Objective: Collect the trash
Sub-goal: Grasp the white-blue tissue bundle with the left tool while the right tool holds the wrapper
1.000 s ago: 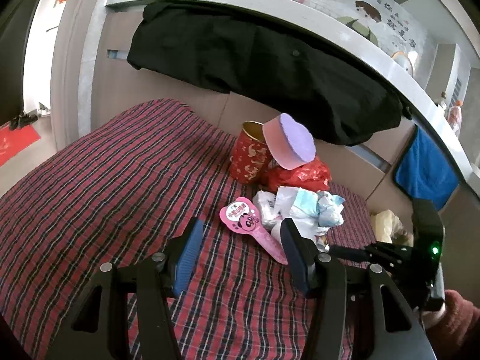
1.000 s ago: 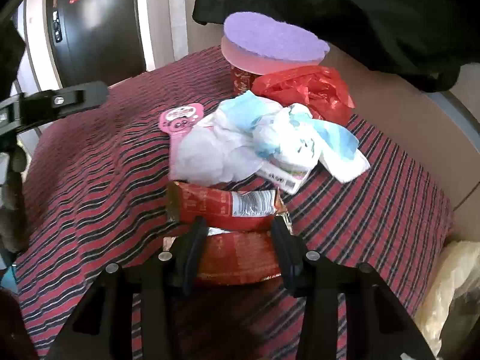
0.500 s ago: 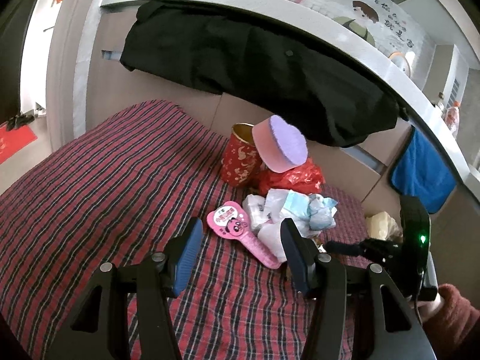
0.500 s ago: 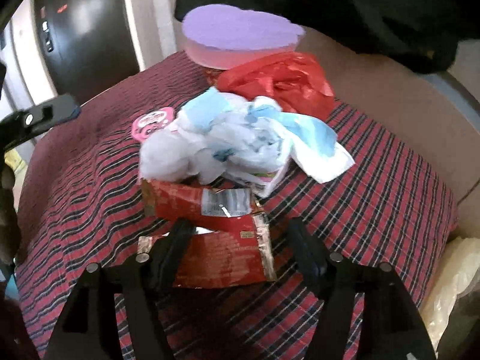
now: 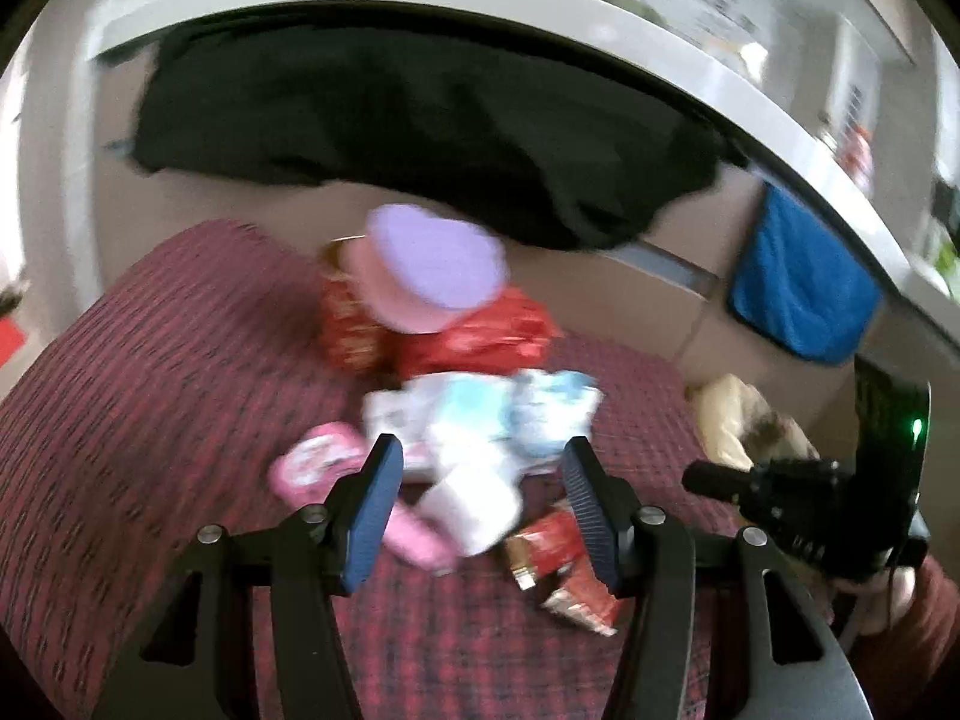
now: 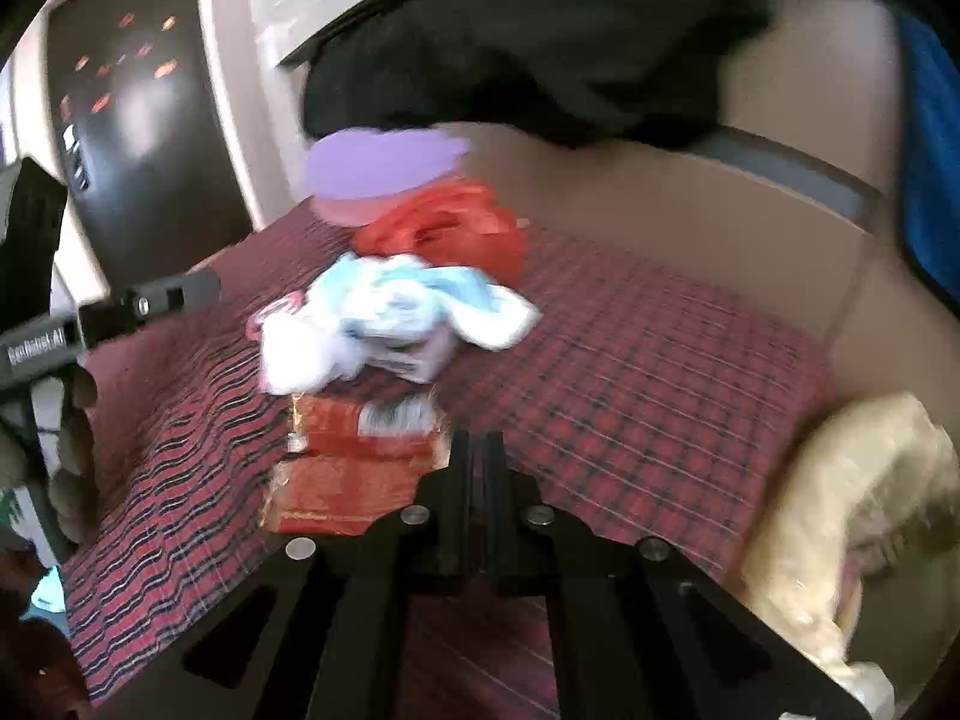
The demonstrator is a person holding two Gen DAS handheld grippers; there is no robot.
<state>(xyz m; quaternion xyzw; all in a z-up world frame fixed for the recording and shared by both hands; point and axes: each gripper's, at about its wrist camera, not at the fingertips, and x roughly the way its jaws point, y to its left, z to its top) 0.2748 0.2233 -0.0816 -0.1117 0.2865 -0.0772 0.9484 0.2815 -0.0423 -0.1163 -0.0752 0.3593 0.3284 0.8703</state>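
The right gripper (image 6: pixel 478 450) had its jaws pressed together on nothing, the red snack wrapper (image 6: pixel 354 468) just left of them, while the left gripper (image 5: pixel 480 504) gaped above crumpled tissues (image 5: pixel 480 438).

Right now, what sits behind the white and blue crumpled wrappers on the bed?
Behind the crumpled wrappers lie a red plastic bag and a pink tub with a purple lid. A red tin shows beside the tub; the tub's base stays hidden.
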